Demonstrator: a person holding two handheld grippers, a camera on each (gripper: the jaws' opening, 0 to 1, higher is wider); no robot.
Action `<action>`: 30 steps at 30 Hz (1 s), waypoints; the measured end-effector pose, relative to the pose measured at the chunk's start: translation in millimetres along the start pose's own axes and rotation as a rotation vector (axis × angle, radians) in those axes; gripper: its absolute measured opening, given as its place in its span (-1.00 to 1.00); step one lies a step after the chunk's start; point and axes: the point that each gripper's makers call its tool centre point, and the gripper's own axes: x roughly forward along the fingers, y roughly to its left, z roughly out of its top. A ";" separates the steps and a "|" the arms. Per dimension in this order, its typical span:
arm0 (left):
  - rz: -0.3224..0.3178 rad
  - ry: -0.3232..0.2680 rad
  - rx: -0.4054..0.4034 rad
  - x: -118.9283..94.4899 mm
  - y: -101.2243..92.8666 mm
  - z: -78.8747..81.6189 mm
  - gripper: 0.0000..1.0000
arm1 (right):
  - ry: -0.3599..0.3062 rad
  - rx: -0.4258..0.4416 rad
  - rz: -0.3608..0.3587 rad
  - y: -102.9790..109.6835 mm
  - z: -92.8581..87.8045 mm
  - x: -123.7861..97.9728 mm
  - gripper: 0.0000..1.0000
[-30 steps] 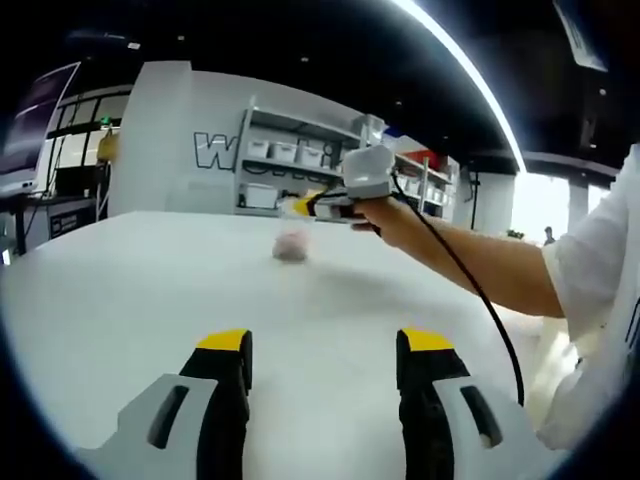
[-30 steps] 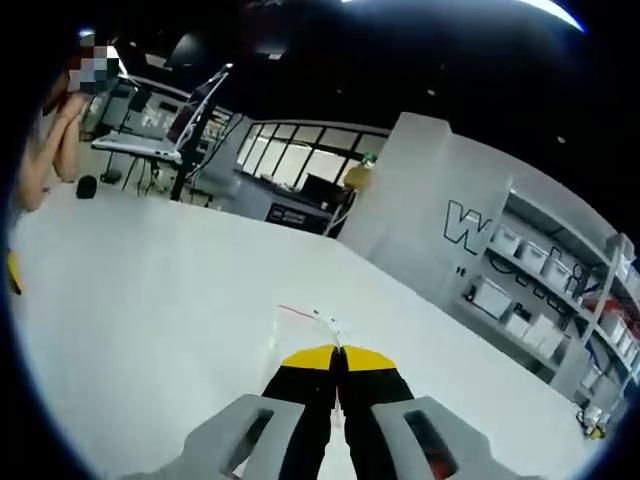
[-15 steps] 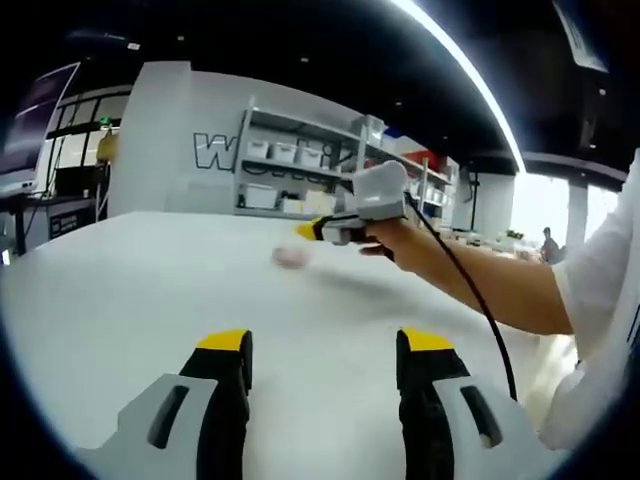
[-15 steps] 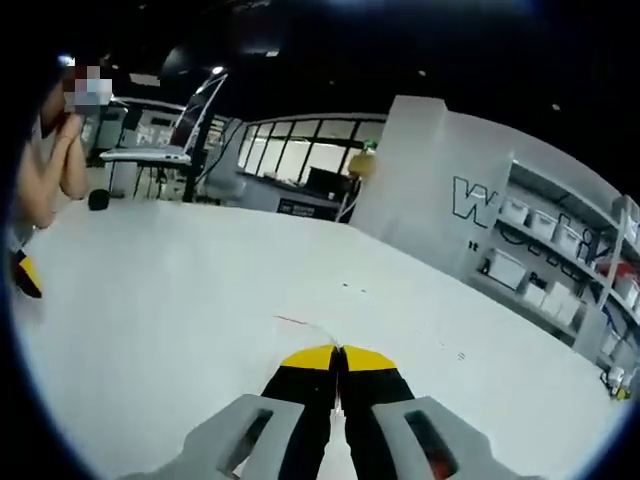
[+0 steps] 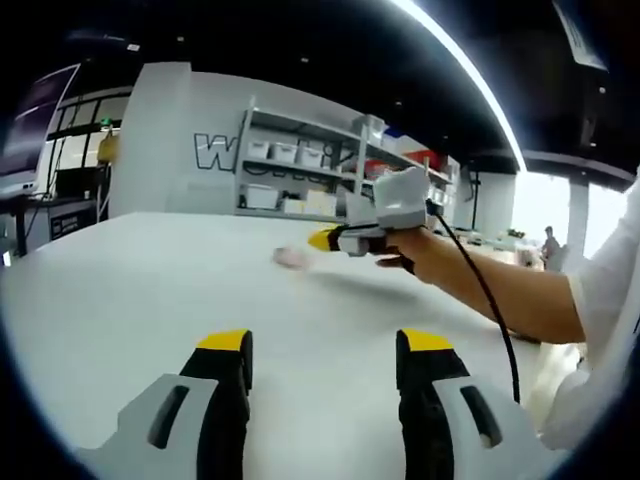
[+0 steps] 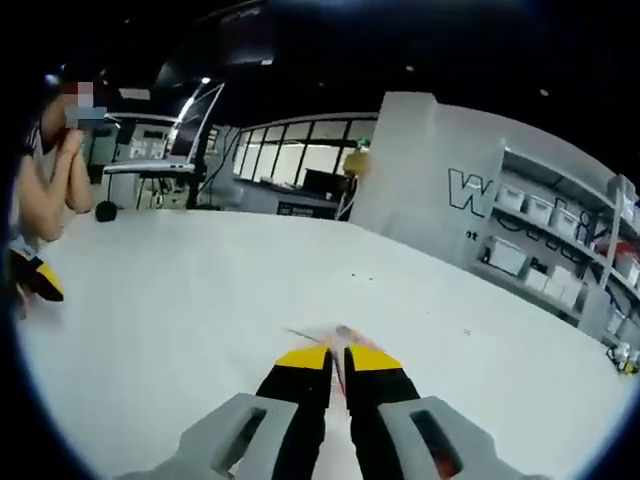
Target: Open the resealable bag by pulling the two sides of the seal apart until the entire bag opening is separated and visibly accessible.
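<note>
Bag small, pinkish, blurred, lying on table

We can't make out the resealable bag in the left gripper view: it's a small pale pink blur on the table, toward the far edge, with no seal or opening to read. In the right gripper view the bag is a smeared streak just past the right gripper, whose jaws cover most of it, so we can't tell whether they pinch it. The table's near edge is cut off in both views. The person's hand wraps the right gripper, whose tips are too small to judge. The shelf bins are indistinct.
</note>
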 end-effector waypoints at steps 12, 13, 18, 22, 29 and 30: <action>0.000 0.002 0.002 0.7 -0.4 0.2 0.16 | -0.016 0.048 -0.036 1.4 0.1 -17.0 -0.83; -0.001 0.001 0.001 0.8 -0.6 0.5 0.16 | -0.016 0.049 -0.040 2.4 -0.4 -18.9 -0.81; -0.005 0.000 0.000 0.9 -0.8 1.2 0.16 | -0.012 0.071 -0.044 8.5 -7.6 -25.4 -0.78; -0.006 0.000 0.001 1.2 -0.5 1.1 0.15 | -0.025 0.111 -0.067 3.5 -12.4 -25.0 -0.72; -0.005 0.001 0.001 2.4 -1.1 1.6 0.15 | -0.016 0.129 -0.081 2.1 -19.7 -22.0 -0.57; -0.004 0.002 0.002 2.4 -1.0 1.3 0.15 | -0.024 0.134 -0.088 0.2 -18.4 -21.7 -0.53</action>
